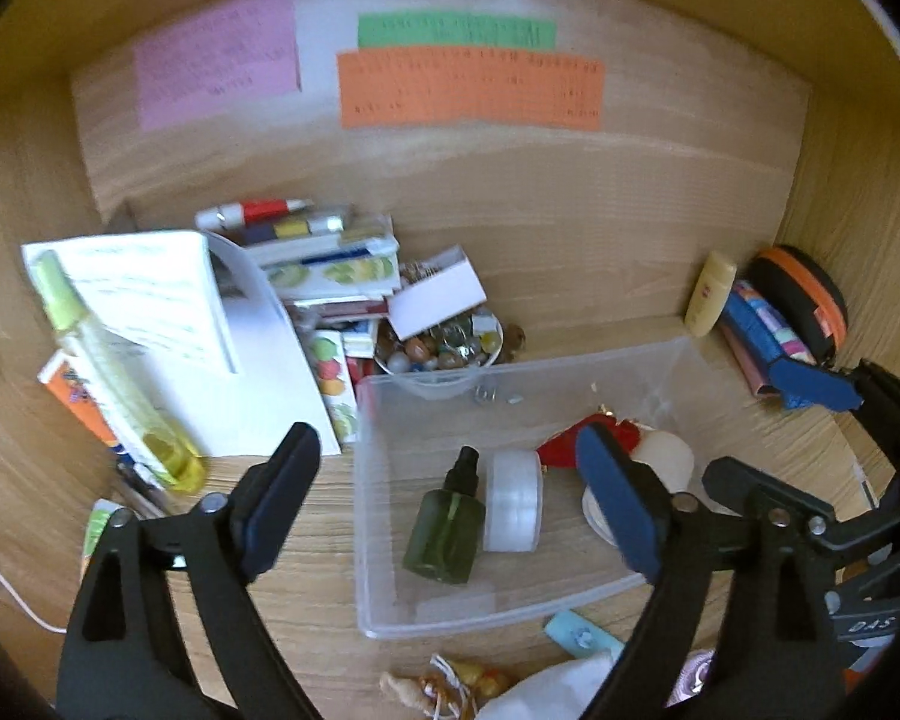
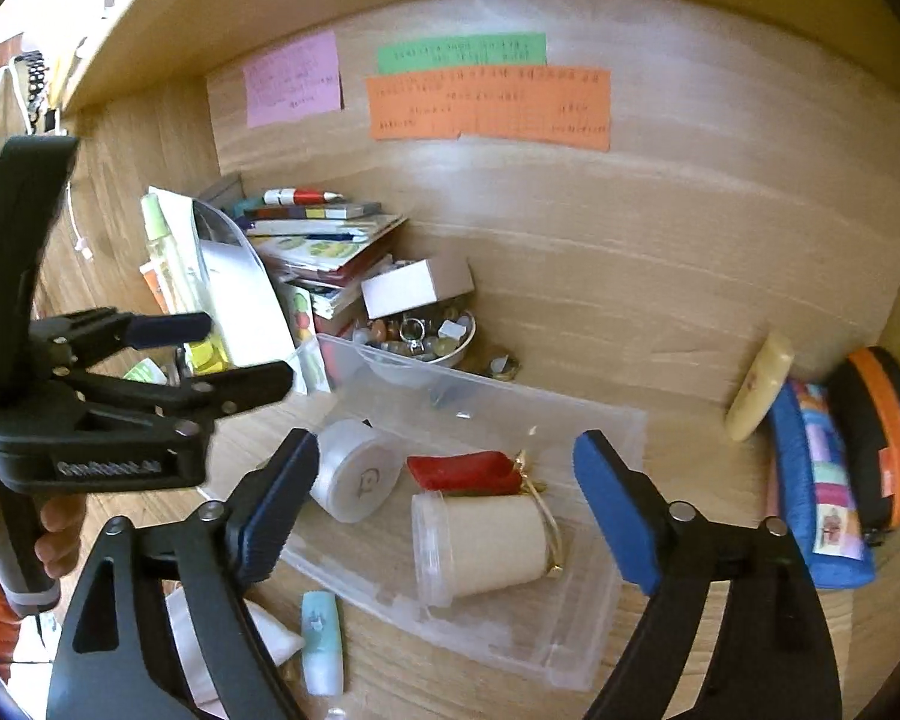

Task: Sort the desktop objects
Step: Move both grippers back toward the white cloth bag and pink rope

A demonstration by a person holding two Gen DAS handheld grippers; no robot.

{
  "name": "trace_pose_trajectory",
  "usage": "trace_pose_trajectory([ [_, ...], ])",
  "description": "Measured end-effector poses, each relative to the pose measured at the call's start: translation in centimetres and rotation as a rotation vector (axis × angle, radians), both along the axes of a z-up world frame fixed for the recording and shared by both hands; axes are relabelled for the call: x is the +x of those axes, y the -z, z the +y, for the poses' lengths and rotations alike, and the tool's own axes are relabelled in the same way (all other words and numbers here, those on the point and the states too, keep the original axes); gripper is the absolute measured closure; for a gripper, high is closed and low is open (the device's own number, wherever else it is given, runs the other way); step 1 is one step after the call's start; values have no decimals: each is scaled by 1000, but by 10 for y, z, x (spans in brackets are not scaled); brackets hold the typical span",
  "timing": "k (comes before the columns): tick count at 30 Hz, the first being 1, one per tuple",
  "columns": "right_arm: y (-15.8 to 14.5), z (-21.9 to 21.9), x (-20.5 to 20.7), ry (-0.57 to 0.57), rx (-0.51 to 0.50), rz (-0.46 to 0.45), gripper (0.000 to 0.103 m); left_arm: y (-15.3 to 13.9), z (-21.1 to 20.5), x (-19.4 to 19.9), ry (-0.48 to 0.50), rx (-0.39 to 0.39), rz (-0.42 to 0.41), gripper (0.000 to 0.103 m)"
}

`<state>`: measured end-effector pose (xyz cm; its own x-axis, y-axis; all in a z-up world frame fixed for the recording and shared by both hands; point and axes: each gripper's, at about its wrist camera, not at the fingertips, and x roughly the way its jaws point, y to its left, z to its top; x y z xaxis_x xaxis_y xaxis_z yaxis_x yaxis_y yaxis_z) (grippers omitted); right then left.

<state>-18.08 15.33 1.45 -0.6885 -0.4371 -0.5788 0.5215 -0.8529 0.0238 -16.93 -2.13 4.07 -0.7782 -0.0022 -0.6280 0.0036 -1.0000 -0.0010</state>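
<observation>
Two tongs, left (image 1: pixel 450 498) and right (image 2: pixel 447 501), gape empty above one clear bin (image 1: pixel 510 615) holding one green bottle (image 1: pixel 447 534).

Both cameras look down and forward, from close up, at the clear box (image 1: pixel 510 540) (image 2: pixel 480 540). The right camera sits more to its right.

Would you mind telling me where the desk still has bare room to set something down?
The widest bare patch lies behind the clear bin, between the bead bowl and the cream bottle. A smaller strip lies left of the bin, in front of the white paper. The back-left corner is crowded with stacked books, and the bin's front edge is cluttered too.
</observation>
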Motion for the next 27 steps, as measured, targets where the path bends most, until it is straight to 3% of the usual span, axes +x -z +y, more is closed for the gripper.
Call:
trace_pose_trajectory([
  [4, -4, 4, 13, 3, 3, 7, 15, -12, -4, 24, -10, 16, 48, 6],
  [7, -7, 9, 26, 19, 0, 28, 0, -18, -6, 41, -18, 16, 72, 5],
  [19, -9, 27, 91, 41, 47, 155, 0, -2, -6, 97, -43, 16, 72, 2],
  [27, 16, 47, 108, 69, 42, 75, 0, 26, -3, 114, -52, 47, 14, 2],
])
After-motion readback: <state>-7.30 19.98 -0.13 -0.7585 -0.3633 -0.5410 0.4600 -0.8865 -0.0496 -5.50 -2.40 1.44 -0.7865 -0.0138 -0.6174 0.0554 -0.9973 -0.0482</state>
